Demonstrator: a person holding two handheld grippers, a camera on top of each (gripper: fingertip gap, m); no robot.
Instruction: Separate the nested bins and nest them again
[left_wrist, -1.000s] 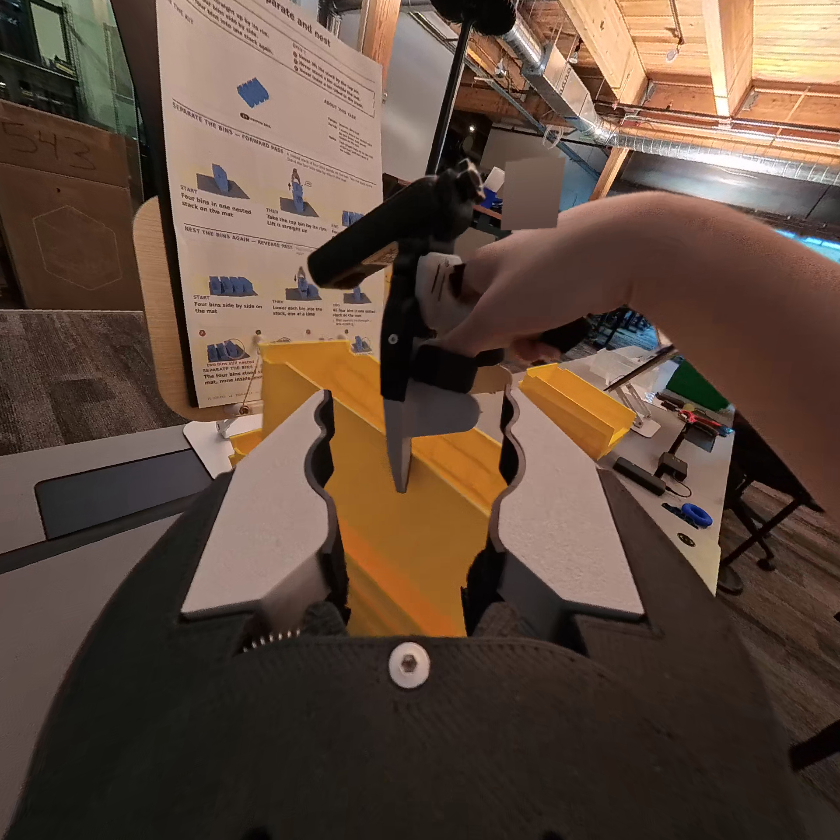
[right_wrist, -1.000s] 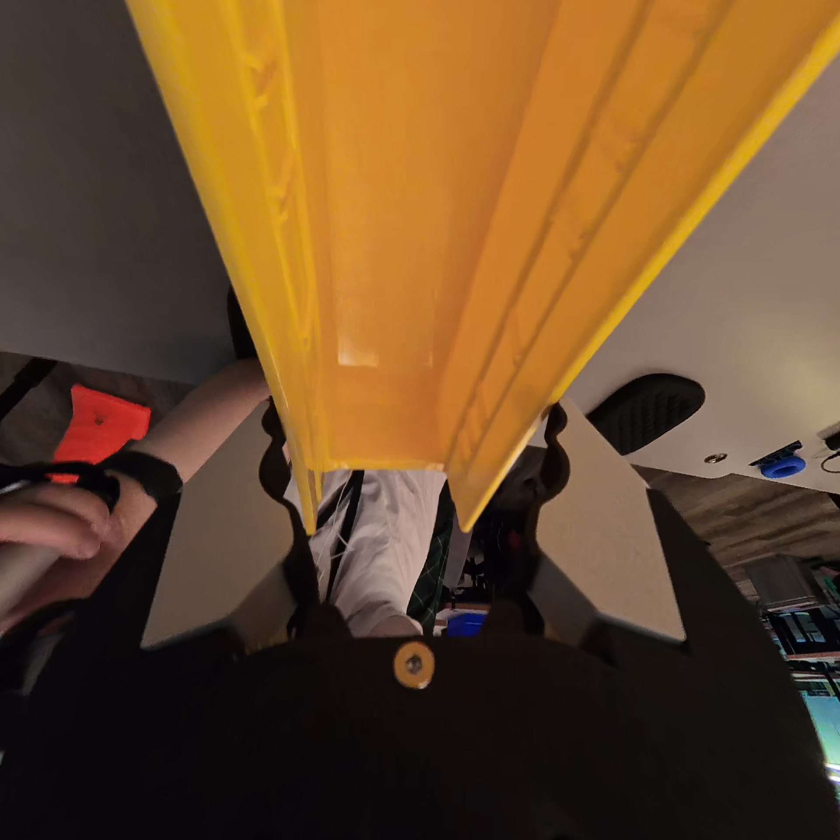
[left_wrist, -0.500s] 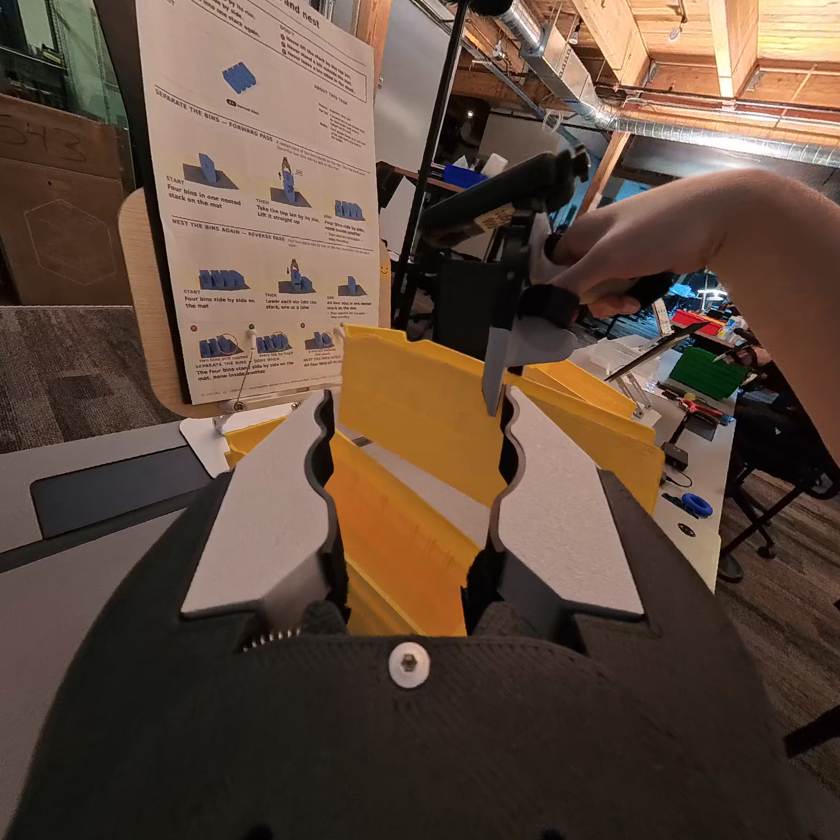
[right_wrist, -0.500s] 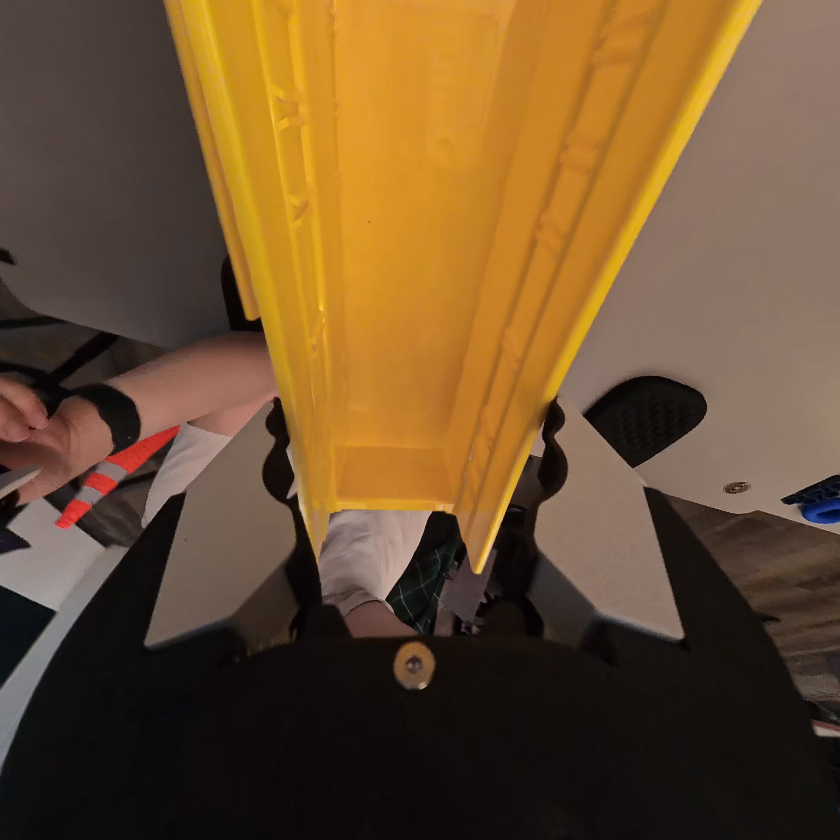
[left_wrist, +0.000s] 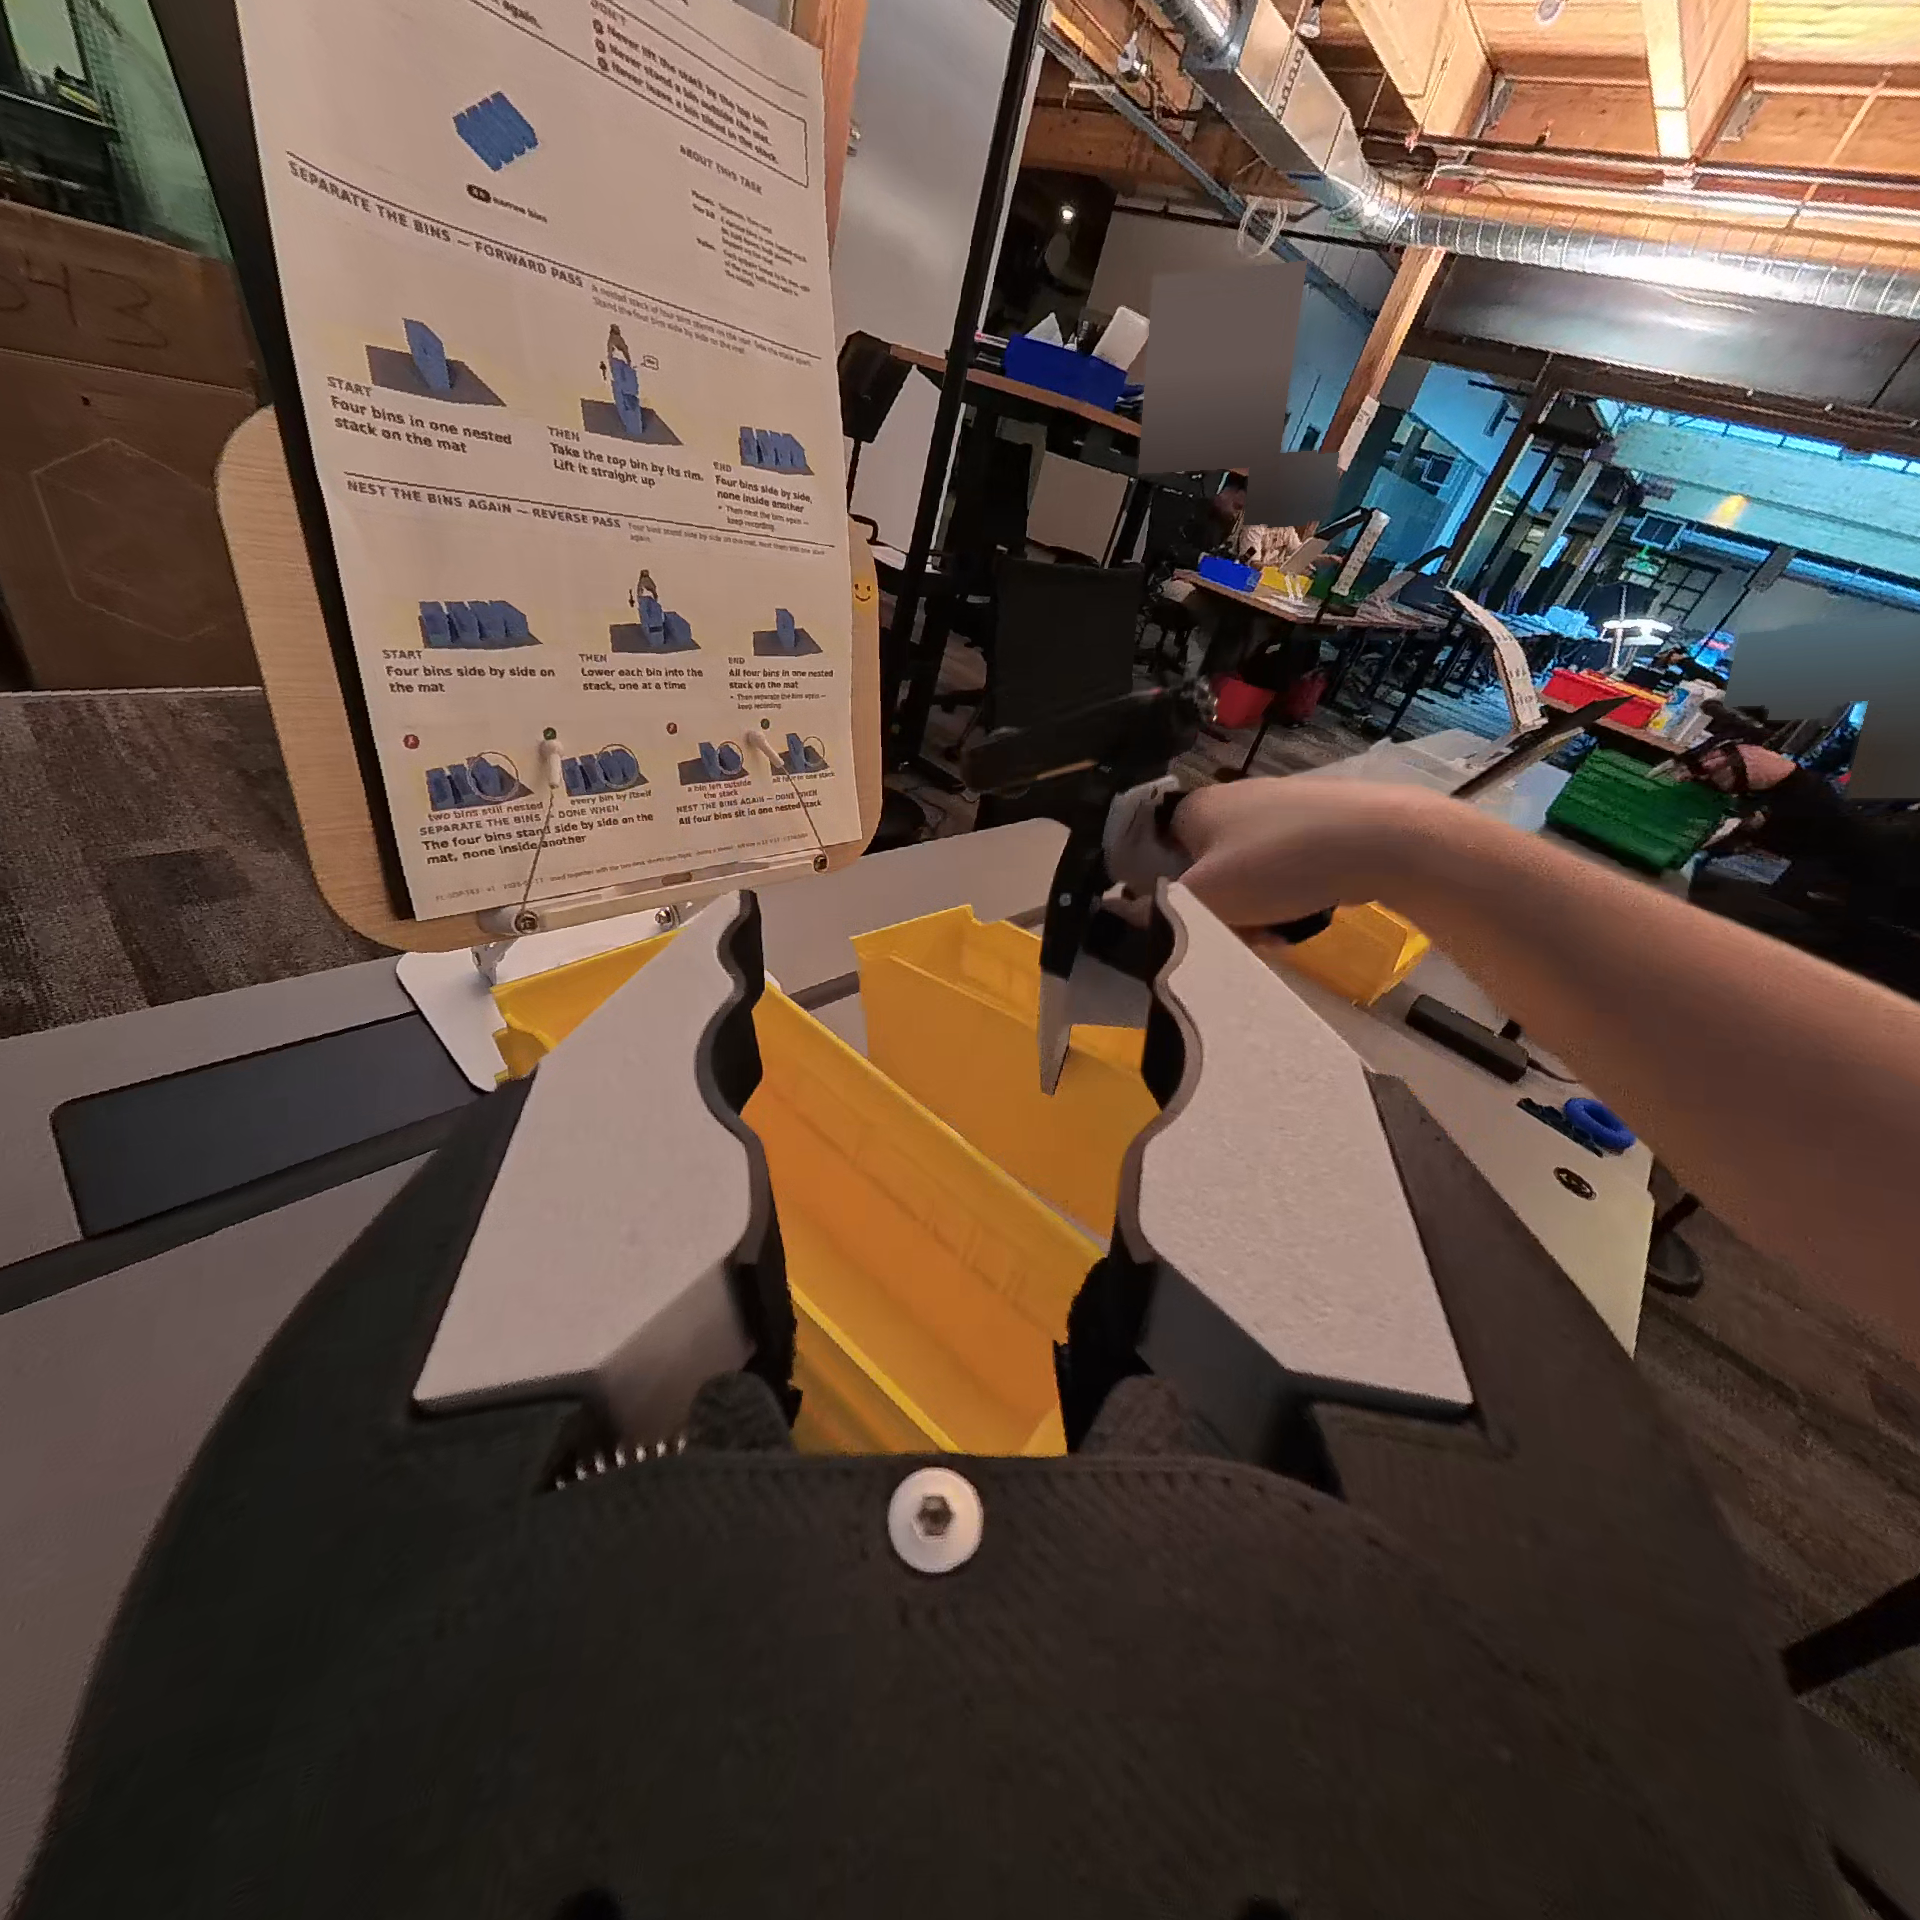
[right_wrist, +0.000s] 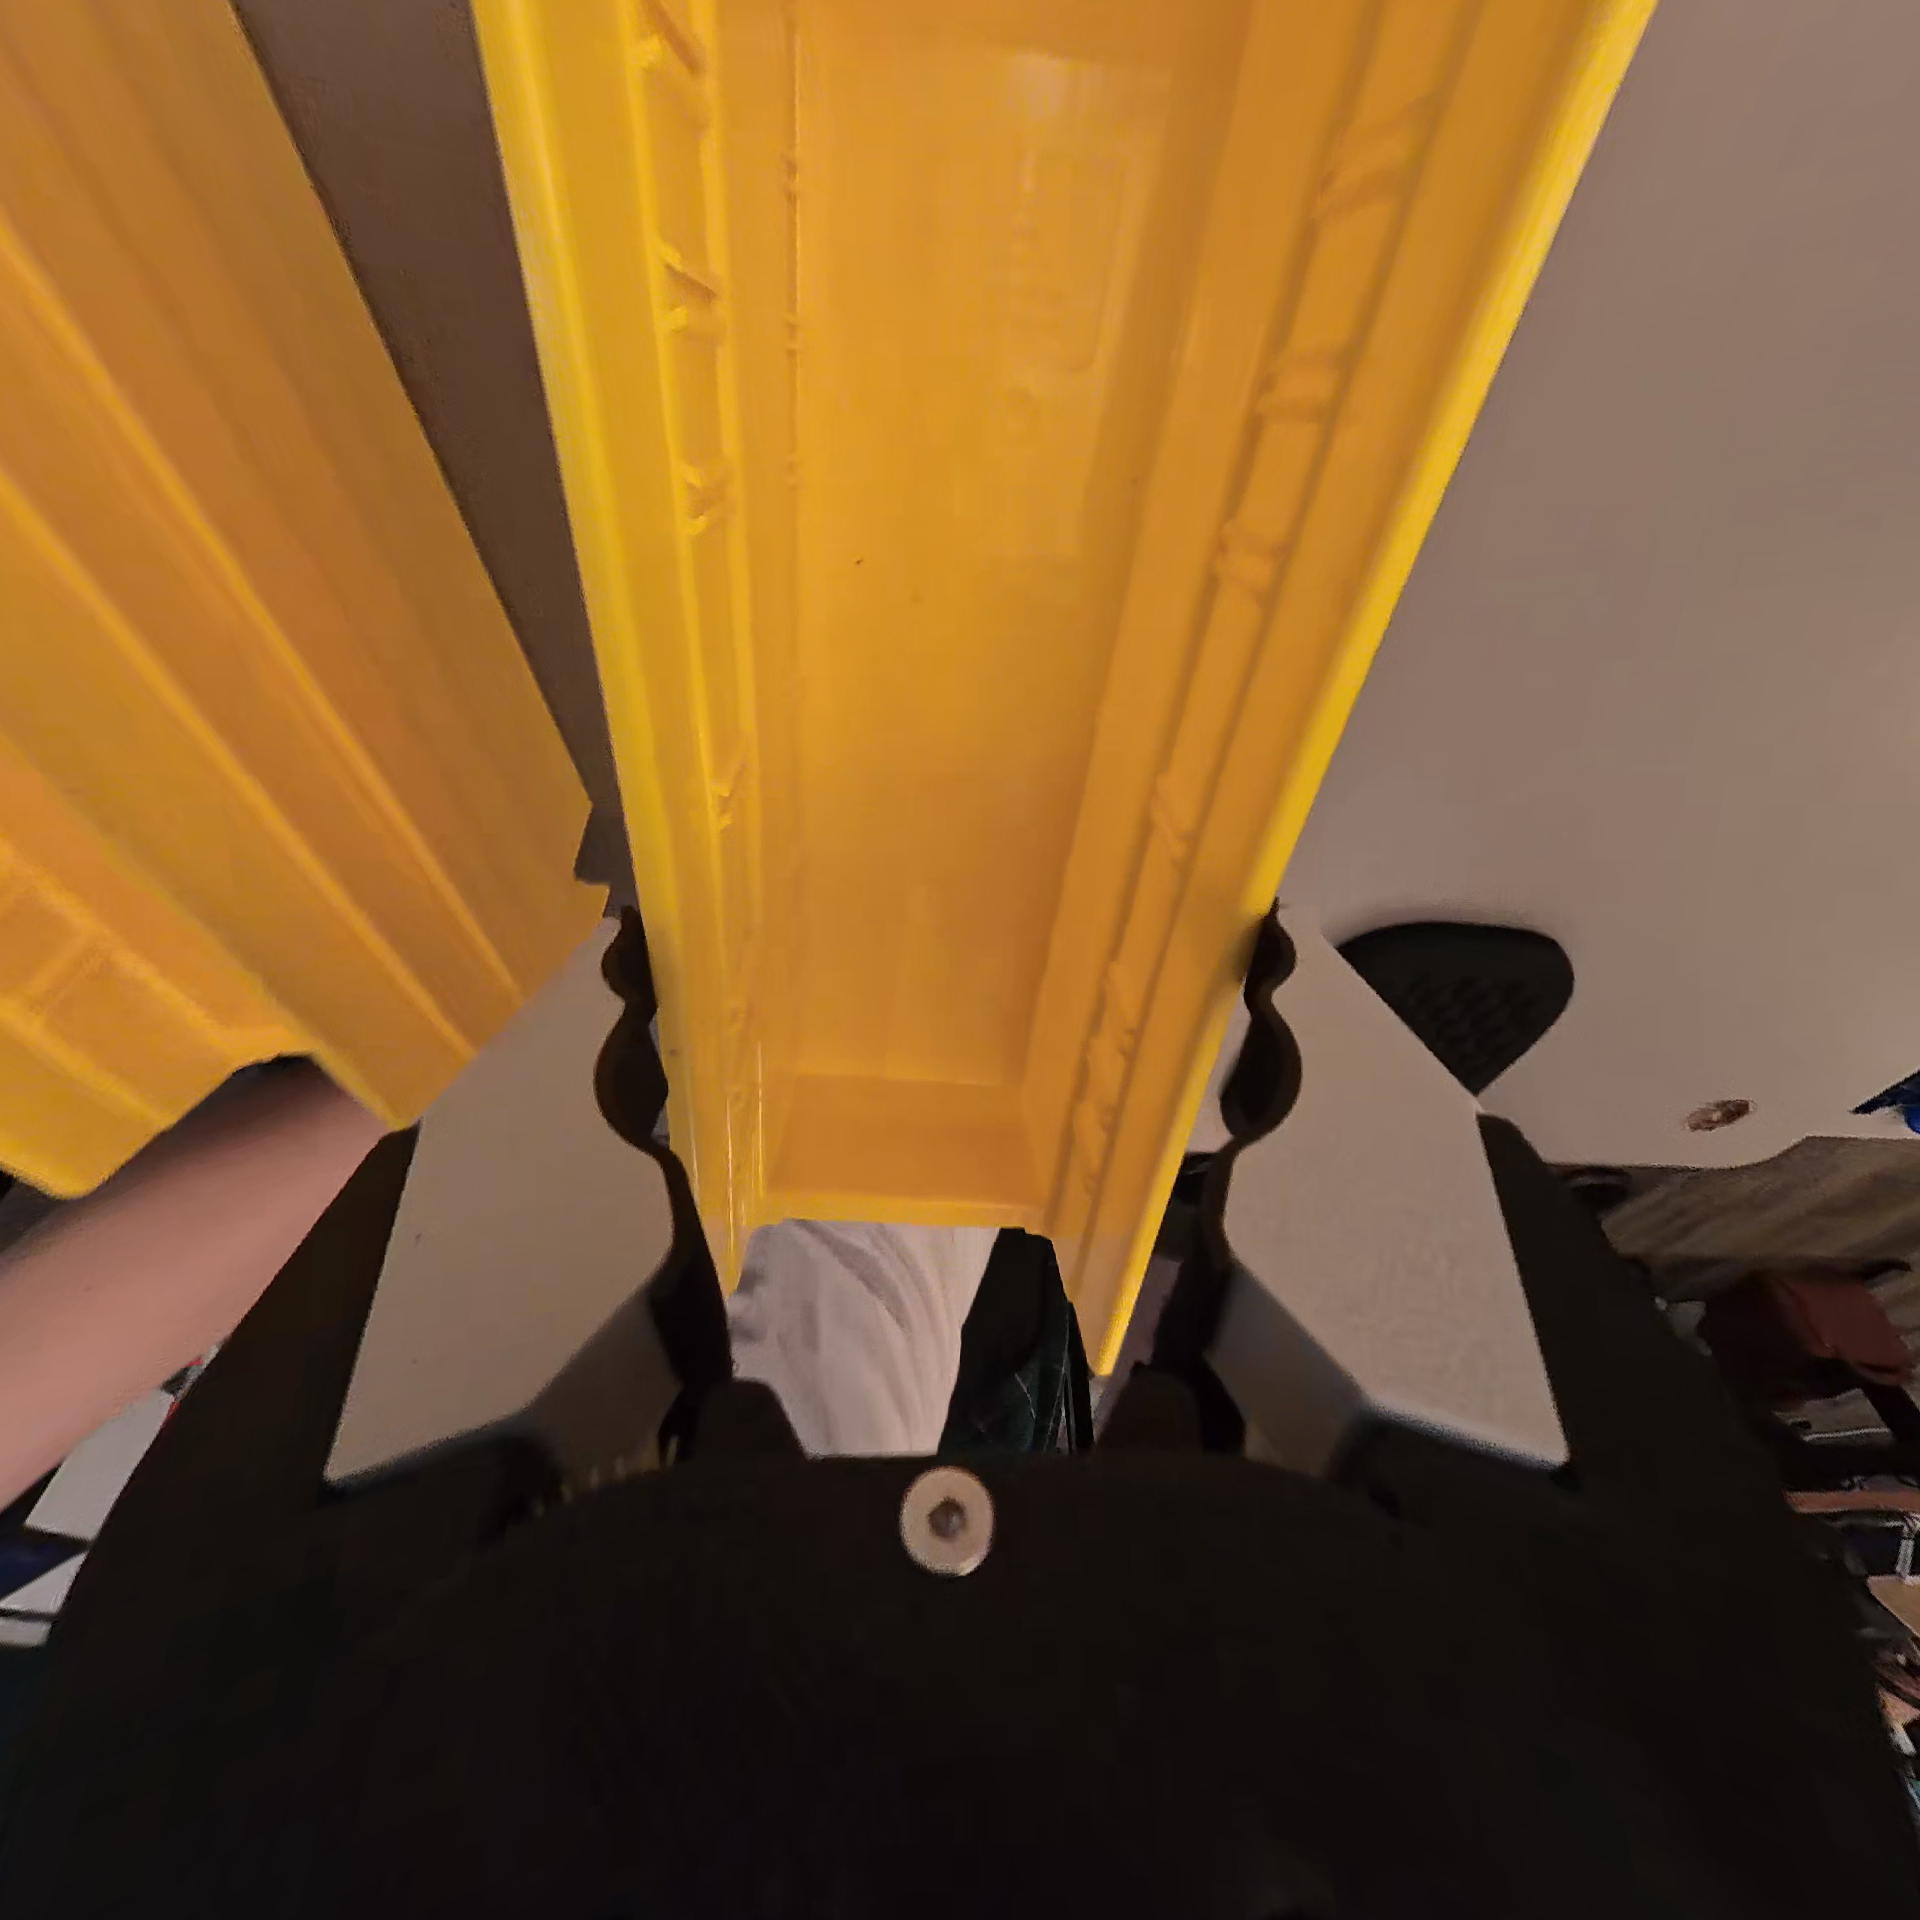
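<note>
My right hand-held gripper (right_wrist: 951, 1039) is clamped across a long narrow yellow bin (right_wrist: 935, 623), both pads pressed on its two long rims, its open inside facing my camera, grey tabletop (right_wrist: 1662, 520) behind it. A second yellow bin (right_wrist: 208, 623) sits just beside it on the left in that view, apart by a thin gap. My left hand-held gripper (left_wrist: 951, 997) has its jaws apart over another yellow bin (left_wrist: 894, 1195) lying on the tabletop; I cannot tell if the pads touch its walls. From the left wrist view the right gripper's bin (left_wrist: 956, 1008) stands just behind, one more yellow bin (left_wrist: 1371, 951) farther right. Instruction sheet (left_wrist: 561, 468) on a board behind.
</note>
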